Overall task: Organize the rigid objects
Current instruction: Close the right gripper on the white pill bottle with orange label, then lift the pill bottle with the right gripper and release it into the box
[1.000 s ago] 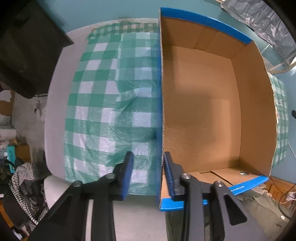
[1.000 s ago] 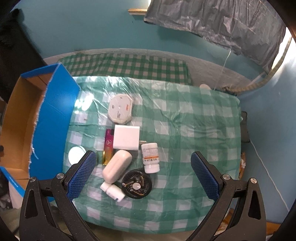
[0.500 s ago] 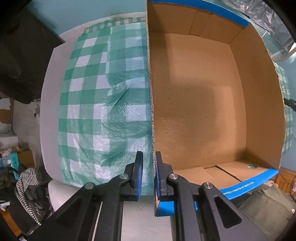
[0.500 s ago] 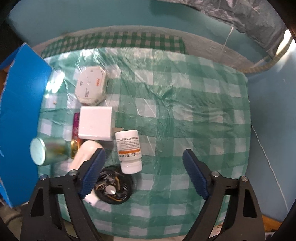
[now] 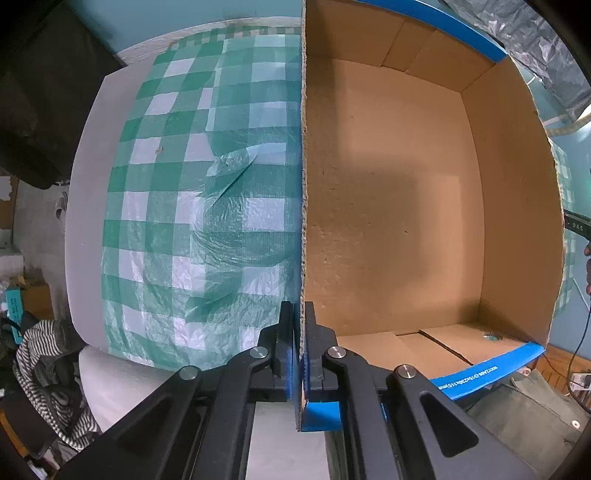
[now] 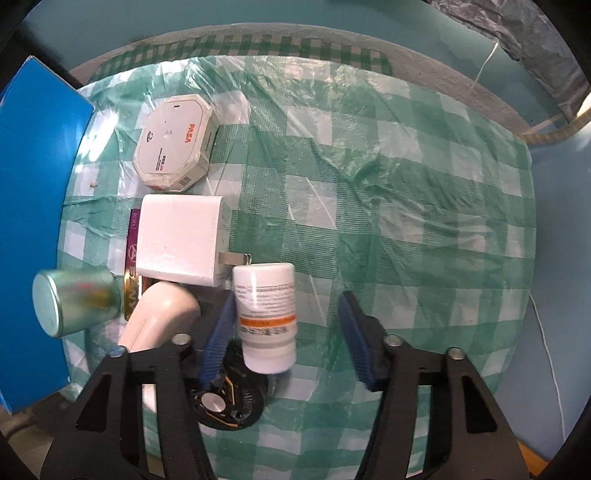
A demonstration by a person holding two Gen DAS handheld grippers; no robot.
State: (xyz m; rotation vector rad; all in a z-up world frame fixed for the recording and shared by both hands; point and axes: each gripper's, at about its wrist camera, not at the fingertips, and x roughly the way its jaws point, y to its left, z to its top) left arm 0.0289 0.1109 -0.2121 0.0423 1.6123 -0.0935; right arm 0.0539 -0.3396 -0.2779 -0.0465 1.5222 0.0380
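My left gripper (image 5: 299,347) is shut on the near left wall of the empty cardboard box (image 5: 406,206), which has blue outer sides. In the right wrist view the box's blue side (image 6: 33,221) stands at the left. My right gripper (image 6: 286,339) is open around a white pill bottle (image 6: 266,317) lying between its fingers. Beside it lie a white charger block (image 6: 181,240), an octagonal white box (image 6: 173,140), a beige case (image 6: 159,317), a small metal tin (image 6: 70,301), a purple and gold packet (image 6: 131,273) and a black round fan (image 6: 229,395).
A green checked plastic cloth (image 6: 388,206) covers the table. Its grey left edge (image 5: 85,206) drops to striped clothes (image 5: 40,354) and clutter below. A grey plastic sheet (image 6: 517,33) hangs at the back right, and a white cord (image 6: 546,332) runs down the right.
My left gripper closed on the box wall. My right gripper moved down and forward over the objects and narrowed around the pill bottle.
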